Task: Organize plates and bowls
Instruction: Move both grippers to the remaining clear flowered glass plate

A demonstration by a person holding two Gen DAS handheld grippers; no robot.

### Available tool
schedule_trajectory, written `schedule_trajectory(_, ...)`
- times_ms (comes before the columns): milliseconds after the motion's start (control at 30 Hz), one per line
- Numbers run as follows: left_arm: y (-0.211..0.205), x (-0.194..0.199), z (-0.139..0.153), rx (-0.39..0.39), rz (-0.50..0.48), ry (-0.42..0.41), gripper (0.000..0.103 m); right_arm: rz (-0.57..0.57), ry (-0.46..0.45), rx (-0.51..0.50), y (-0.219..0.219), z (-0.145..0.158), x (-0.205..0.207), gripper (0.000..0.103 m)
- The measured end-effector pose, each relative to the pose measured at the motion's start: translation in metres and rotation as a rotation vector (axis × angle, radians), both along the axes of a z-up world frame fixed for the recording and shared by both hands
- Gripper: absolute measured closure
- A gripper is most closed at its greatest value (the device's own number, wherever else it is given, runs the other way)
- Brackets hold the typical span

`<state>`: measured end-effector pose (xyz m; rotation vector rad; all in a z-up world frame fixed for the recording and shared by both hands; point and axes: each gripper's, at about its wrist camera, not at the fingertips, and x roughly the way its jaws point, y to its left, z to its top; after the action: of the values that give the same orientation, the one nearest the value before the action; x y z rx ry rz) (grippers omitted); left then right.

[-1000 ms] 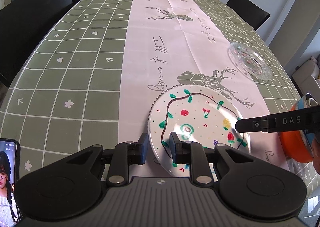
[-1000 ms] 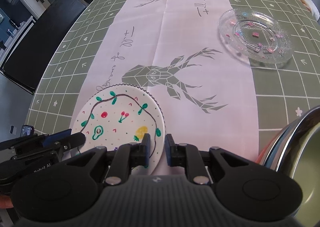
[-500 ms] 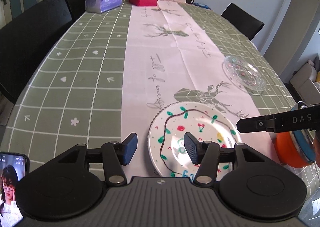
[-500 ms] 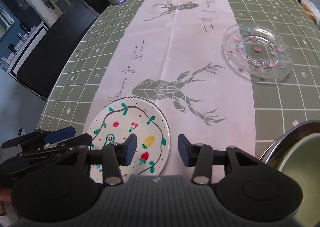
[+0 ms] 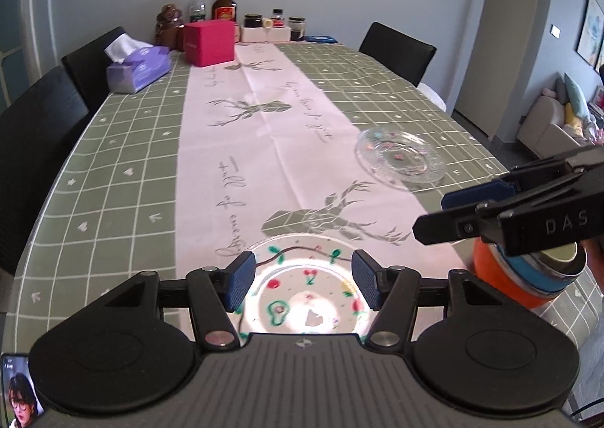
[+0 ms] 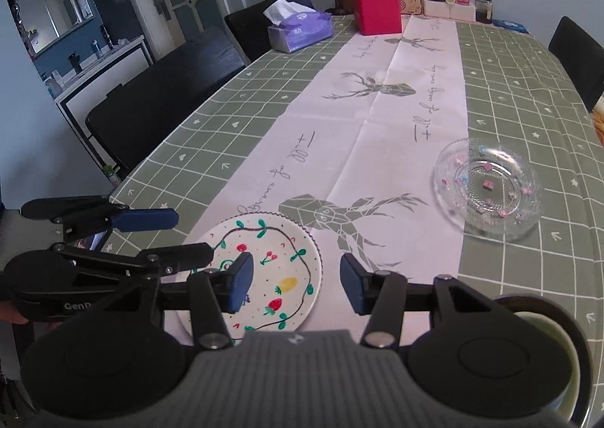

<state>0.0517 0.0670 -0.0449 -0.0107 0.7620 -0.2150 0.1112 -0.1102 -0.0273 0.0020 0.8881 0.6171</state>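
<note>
Painted plate (image 6: 270, 269), white with a scalloped rim and hand-drawn fruit inside a looping vine, lies flat on the pink runner (image 6: 362, 133) near the bench's (image 6: 528, 96) front edge. Both grippers hover above it with fingers spread wide, grasping nothing: the left gripper (image 5: 302, 279) straddles it in its own view, while the right gripper (image 6: 292, 282) sits over its right rim. Only the left view shows the stacked bowls (image 5: 528, 277), orange outermost, at the bench's right edge, and a phone (image 5: 19, 390) at lower left. The glass plate (image 6: 489, 188) rests well apart on the green checks, with wide open cloth beyond.
</note>
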Motion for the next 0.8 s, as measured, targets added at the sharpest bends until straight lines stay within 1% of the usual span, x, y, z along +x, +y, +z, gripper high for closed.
schedule_trajectory(167,-0.02,0.012,0.005,0.007,-0.04,-0.005,0.034,-0.047,-0.012,0.012,-0.024,0.008,0.008,0.048)
schedule_trajectory(233,-0.027,0.018,0.007,0.005,-0.052,-0.004,0.034,-0.081,-0.002,0.022,-0.038,0.009,0.014,0.047)
schedule_trajectory(300,-0.035,0.026,0.009,-0.002,-0.064,0.005,0.034,-0.13,0.023,0.043,-0.055,0.01,0.022,0.043)
schedule_trajectory(567,-0.061,0.067,0.013,-0.078,-0.09,0.083,0.034,-0.376,0.2,0.172,-0.132,0.0,0.063,0.043)
schedule_trajectory(633,-0.065,0.079,0.014,-0.105,-0.088,0.095,0.033,-0.422,0.214,0.185,-0.148,-0.001,0.072,0.043)
schedule_trajectory(700,-0.068,0.091,0.015,-0.13,-0.083,0.103,0.03,-0.463,0.218,0.181,-0.162,-0.002,0.081,0.043)
schedule_trajectory(800,-0.075,0.113,0.015,-0.147,-0.077,0.126,0.029,-0.519,0.239,0.184,-0.182,-0.006,0.095,0.043)
